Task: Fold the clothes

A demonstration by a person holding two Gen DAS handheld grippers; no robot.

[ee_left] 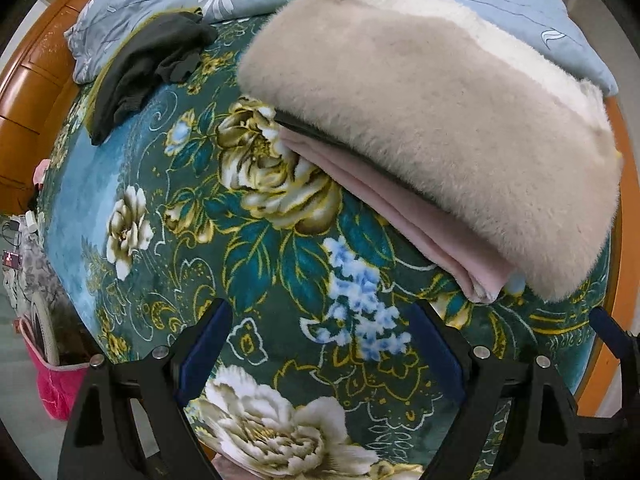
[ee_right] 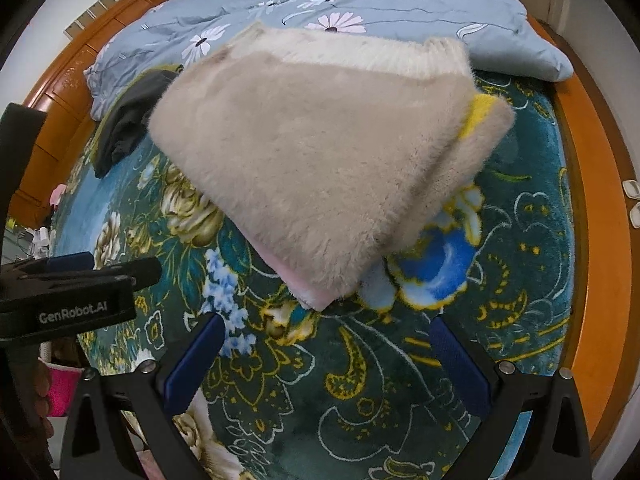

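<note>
Two grippers, left gripper [ee_left: 322, 354] and right gripper [ee_right: 326, 364], hovering over floral bed blanket [ee_left: 168, 216], fingers spread wide, grasping nothing. Folded beige fuzzy sweater [ee_right: 304, 160] stacked on folded pink garment [ee_left: 400, 216], just beyond fingertips; crumpled dark garment [ee_left: 140, 72] farther off, left, beside blue daisy quilt [ee_right: 360, 4].
</note>
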